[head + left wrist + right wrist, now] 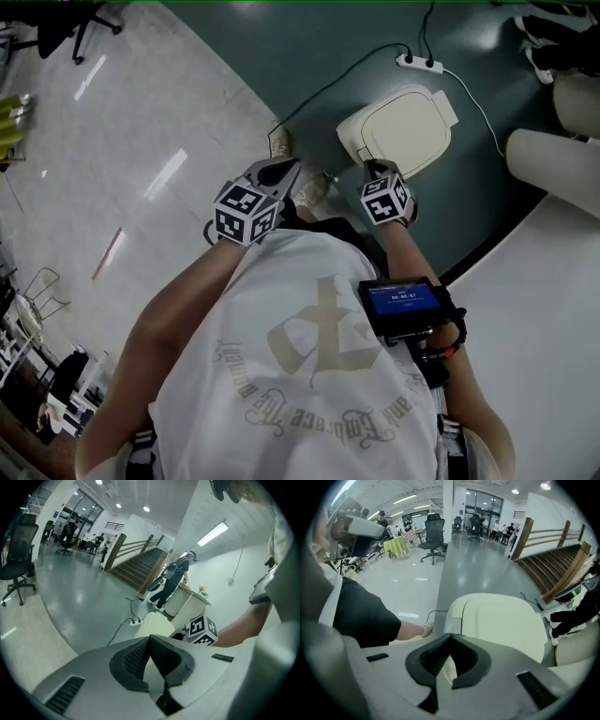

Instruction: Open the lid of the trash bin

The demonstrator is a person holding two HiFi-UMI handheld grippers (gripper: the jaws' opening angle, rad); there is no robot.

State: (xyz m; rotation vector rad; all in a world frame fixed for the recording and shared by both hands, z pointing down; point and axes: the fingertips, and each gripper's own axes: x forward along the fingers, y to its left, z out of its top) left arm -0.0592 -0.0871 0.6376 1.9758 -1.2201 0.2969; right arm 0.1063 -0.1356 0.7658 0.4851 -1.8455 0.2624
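Locate the trash bin (351, 139) on the dark floor just ahead of the right gripper (377, 169), lid (405, 127) shut. Note tips pressed together, nothing held, on both this and the left gripper (279, 171). Spread the right jaws first — then approach the lid's near edge low, grip squarely, lift slowly

shirt (309, 375): white, grey emblem | device (403, 302): black, blue screen | left hand-held gripper (278, 171): black-white marker cube (246, 214)
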